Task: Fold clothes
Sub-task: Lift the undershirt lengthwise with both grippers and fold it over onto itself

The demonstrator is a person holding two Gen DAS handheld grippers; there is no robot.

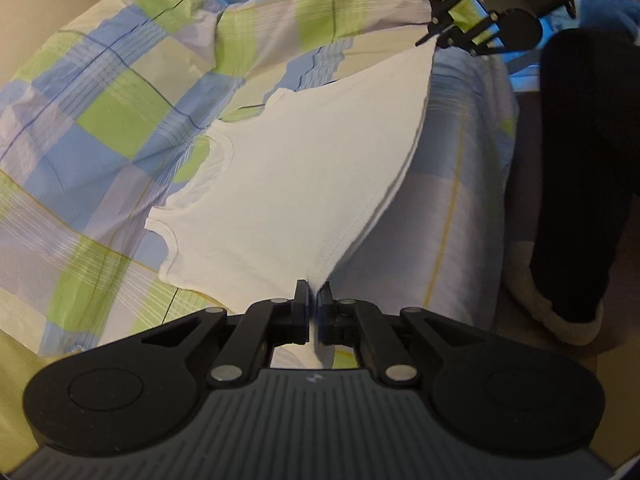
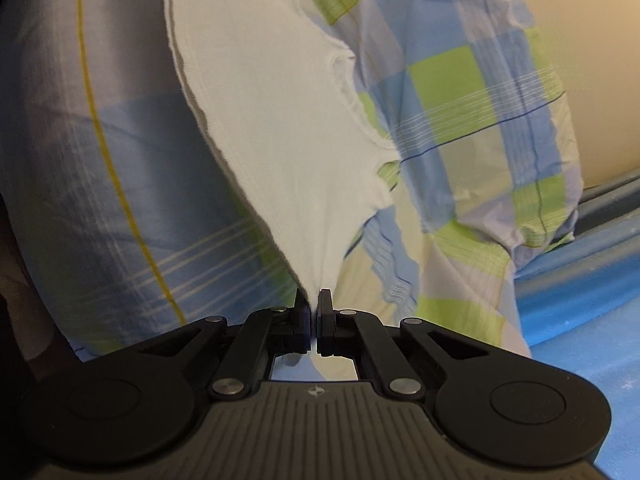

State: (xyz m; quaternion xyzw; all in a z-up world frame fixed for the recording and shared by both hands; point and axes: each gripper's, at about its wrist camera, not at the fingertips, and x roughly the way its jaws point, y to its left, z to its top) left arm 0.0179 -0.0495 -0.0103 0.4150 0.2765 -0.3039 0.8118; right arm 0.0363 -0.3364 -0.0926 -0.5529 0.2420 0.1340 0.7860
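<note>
Clearly the top (image 1: 304,184) is a light, soft piece of white knit cloth; it sags between its 2 held corners and will follow any pull without resistance. The left gripper (image 1: 313,296) has its jaws nearly closed on 1 corner of the hem, and the right gripper (image 2: 314,300) pinches the other corner in the same way. Its hem hangs at the near edge of the bed (image 1: 100,92), while the neck and armholes lie further in on the checked cover. I judge the hem corners a good hold, because 2 layers are caught together there. Near the far edge a pillow (image 2: 500,120) rises, and a leg (image 1: 580,168) stands beside the bed, so there is little free space.
</note>
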